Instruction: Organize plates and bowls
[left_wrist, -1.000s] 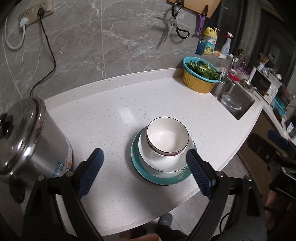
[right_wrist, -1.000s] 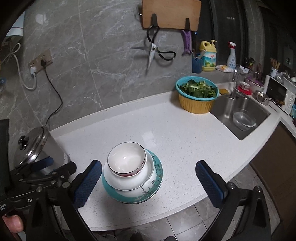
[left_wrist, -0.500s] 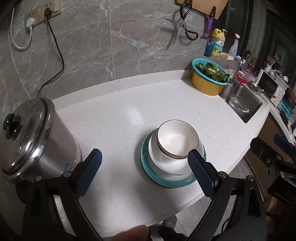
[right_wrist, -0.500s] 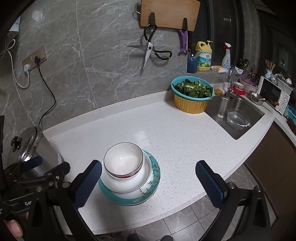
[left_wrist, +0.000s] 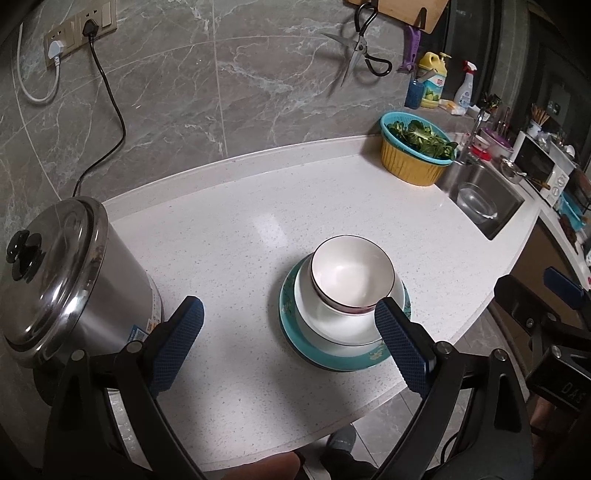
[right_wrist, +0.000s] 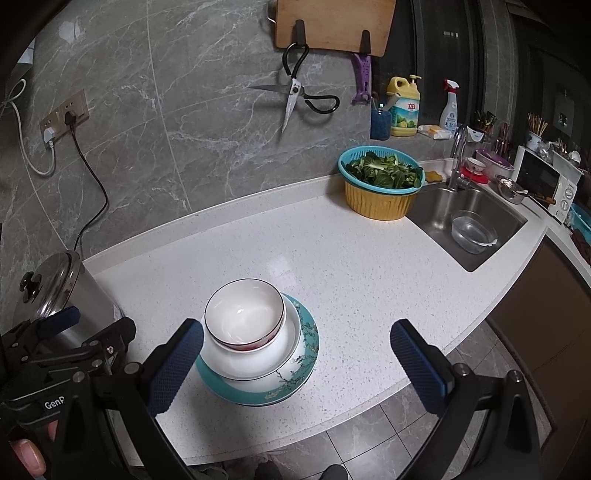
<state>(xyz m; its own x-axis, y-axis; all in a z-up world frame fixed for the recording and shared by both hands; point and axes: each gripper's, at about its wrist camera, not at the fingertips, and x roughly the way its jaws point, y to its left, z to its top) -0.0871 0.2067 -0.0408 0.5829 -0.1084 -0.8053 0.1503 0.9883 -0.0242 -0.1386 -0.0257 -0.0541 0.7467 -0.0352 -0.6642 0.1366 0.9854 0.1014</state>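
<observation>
With both my left tongs (left_wrist: 288, 328) and right tongs (right_wrist: 295, 352) spread and empty, the bowl (right_wrist: 244, 316) sits off-centre atop the plates (right_wrist: 295, 373) beside the pot (left_wrist: 70, 266), so I judge a nudge could tip the stack off the counter (right_wrist: 332, 251).

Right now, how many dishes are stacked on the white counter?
3, in one pile: a teal plate at the bottom, a white dish on it, and a dark-rimmed bowl on top. Another could hide between them.

White bowl (right_wrist: 244, 316) with dark rim, teal floral plate (right_wrist: 303, 354), speckled white counter (right_wrist: 332, 258).
</observation>
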